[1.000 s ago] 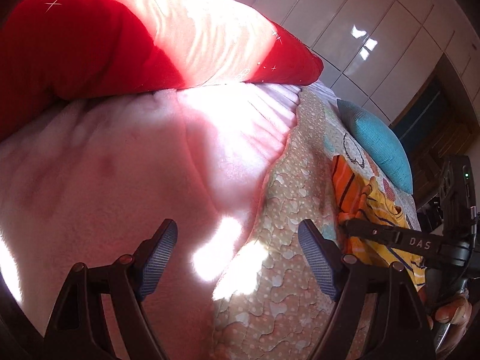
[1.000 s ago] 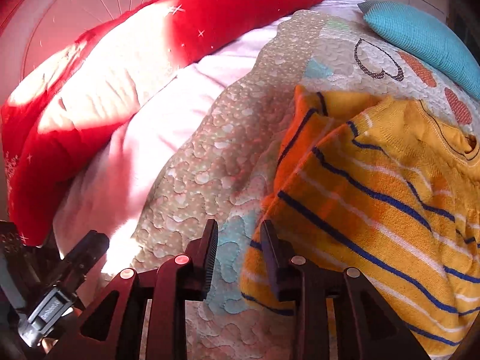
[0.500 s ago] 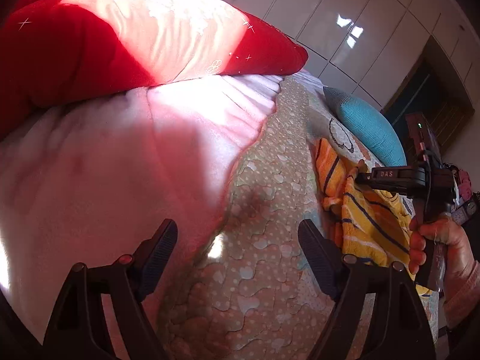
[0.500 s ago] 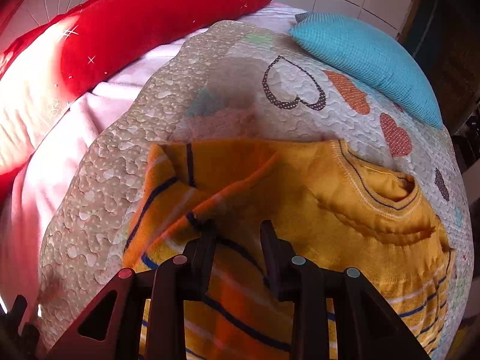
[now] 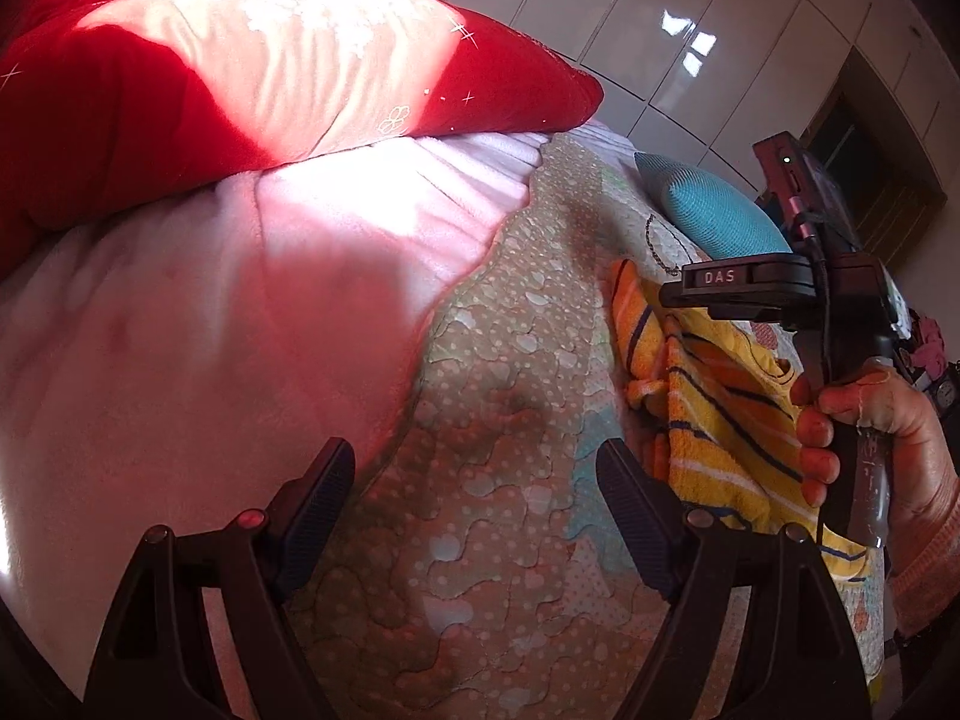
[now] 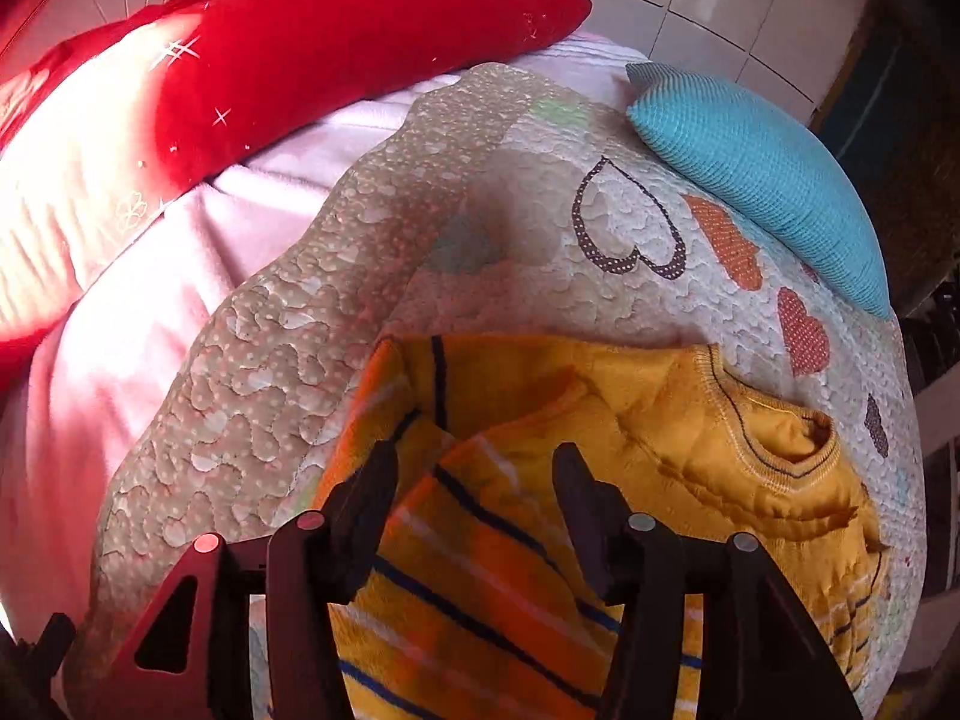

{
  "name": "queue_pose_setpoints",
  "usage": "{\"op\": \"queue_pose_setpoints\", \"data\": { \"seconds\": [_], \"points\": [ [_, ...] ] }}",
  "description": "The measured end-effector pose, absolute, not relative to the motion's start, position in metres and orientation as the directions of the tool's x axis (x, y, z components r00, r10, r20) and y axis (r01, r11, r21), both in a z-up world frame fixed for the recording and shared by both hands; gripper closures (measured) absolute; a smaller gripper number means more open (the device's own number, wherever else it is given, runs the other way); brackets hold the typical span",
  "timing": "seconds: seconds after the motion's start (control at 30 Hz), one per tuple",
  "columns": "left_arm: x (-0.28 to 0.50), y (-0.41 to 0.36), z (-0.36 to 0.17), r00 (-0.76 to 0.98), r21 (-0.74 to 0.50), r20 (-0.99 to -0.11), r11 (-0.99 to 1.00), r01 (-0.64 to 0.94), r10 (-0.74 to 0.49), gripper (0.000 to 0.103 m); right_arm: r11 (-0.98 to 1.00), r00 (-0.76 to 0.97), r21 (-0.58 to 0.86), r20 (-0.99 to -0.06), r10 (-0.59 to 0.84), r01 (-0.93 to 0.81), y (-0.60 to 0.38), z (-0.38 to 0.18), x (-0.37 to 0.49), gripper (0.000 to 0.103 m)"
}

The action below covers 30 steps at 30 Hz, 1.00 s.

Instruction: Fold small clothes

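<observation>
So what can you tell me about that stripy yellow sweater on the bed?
The sweater is small and looks knitted, mustard yellow at the top with a ribbed round collar, then orange, white and dark blue stripes lower down. It lies on the heart-patterned quilt, with one striped side flap folded over its middle, so it looks partly folded and a bit rumpled. The right gripper hangs over that flap with its fingers apart, gripping nothing. The left gripper is open beside it, over bare quilt.
</observation>
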State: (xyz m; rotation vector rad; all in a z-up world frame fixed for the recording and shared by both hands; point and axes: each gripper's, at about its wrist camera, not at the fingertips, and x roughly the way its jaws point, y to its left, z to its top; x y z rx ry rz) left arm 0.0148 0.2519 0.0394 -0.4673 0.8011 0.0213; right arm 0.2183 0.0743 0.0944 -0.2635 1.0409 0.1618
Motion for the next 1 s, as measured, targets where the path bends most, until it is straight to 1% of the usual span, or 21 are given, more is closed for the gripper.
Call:
{"op": "queue_pose_setpoints", "data": {
  "seconds": [0.17, 0.23, 0.3, 0.37, 0.43, 0.53, 0.6, 0.7, 0.8, 0.83, 0.93, 1.0],
  "points": [
    [0.014, 0.235, 0.042, 0.696, -0.372, -0.700, 0.914, -0.161, -0.163, 0.021, 0.976, 0.494, -0.059, -0.868, 0.054, -0.209, 0.003, 0.121, 0.160, 0.038],
    [0.014, 0.226, 0.043, 0.693, -0.363, -0.701, 0.921, -0.144, -0.168, 0.021, 0.987, 0.490, -0.040, -0.871, 0.043, -0.157, -0.038, 0.123, 0.136, 0.036],
    [0.015, 0.216, 0.044, 0.692, -0.345, -0.702, 0.930, -0.127, -0.166, 0.021, 0.995, 0.489, -0.044, -0.872, 0.002, -0.084, -0.081, 0.123, 0.112, 0.036],
    [0.014, 0.203, 0.046, 0.695, -0.303, -0.705, 0.946, -0.112, -0.144, 0.021, 0.998, 0.491, -0.067, -0.870, -0.056, -0.005, -0.125, 0.123, 0.091, 0.036],
    [0.013, 0.189, 0.047, 0.702, -0.251, -0.703, 0.963, -0.096, -0.113, 0.021, 0.995, 0.481, -0.053, -0.873, -0.085, 0.080, -0.171, 0.123, 0.072, 0.036],
    [0.012, 0.165, 0.044, 0.702, -0.174, -0.708, 0.982, -0.068, -0.077, 0.021, 0.982, 0.469, 0.008, -0.879, -0.084, 0.191, -0.228, 0.119, 0.047, 0.035],
    [0.014, 0.152, 0.038, 0.692, -0.147, -0.718, 0.988, -0.044, -0.076, 0.021, 0.971, 0.479, 0.038, -0.874, -0.083, 0.238, -0.254, 0.117, 0.034, 0.035],
    [0.019, 0.136, 0.026, 0.658, -0.134, -0.748, 0.991, -0.015, -0.092, 0.021, 0.960, 0.502, 0.058, -0.860, -0.090, 0.273, -0.272, 0.113, 0.022, 0.035],
    [0.022, 0.129, 0.017, 0.638, -0.092, -0.767, 0.996, -0.014, -0.062, 0.021, 0.954, 0.543, 0.057, -0.831, -0.118, 0.295, -0.273, 0.113, 0.018, 0.035],
    [0.024, 0.129, 0.015, 0.635, -0.092, -0.770, 0.996, -0.016, -0.061, 0.021, 0.954, 0.565, 0.061, -0.816, -0.121, 0.292, -0.270, 0.116, 0.018, 0.035],
    [0.025, 0.133, 0.014, 0.632, -0.119, -0.771, 0.993, -0.018, -0.080, 0.016, 0.963, 0.596, 0.060, -0.795, -0.112, 0.261, -0.255, 0.122, 0.025, 0.035],
    [0.026, 0.134, 0.013, 0.629, -0.125, -0.773, 0.992, -0.019, -0.085, 0.015, 0.975, 0.605, 0.056, -0.791, -0.089, 0.217, -0.238, 0.124, 0.036, 0.035]
  ]
}}
